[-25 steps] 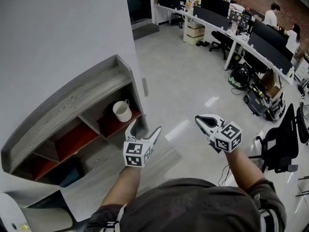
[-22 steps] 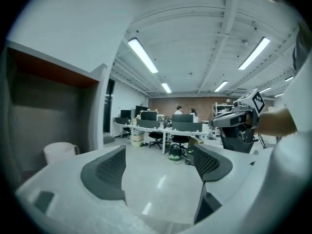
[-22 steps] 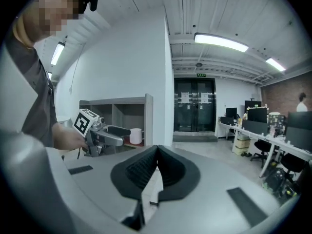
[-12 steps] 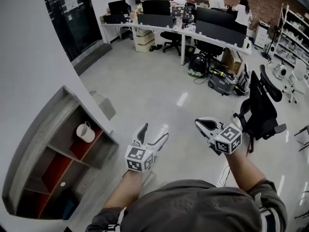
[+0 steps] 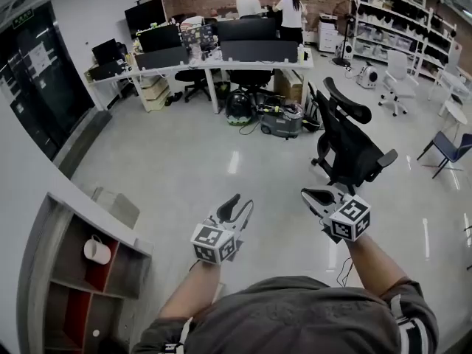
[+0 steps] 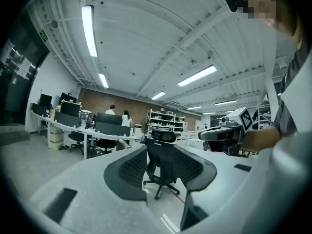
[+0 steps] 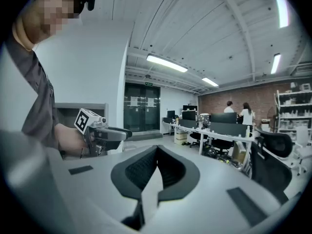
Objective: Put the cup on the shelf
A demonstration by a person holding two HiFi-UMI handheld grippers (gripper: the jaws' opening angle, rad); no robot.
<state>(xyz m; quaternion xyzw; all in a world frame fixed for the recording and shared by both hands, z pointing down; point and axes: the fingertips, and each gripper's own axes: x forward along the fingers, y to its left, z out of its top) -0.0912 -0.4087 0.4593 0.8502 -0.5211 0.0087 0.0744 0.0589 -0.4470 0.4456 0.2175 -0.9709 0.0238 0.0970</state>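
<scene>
Cup [image 5: 96,251] stands inside the shelf [image 5: 35,271] at lower left of frame, well apart from both tools. Placement is judged complete. Left gripper [image 5: 237,206] is closing on nothing. Right gripper [image 5: 316,196] is clenched and empty. Next move: nothing beyond withdrawal.
</scene>
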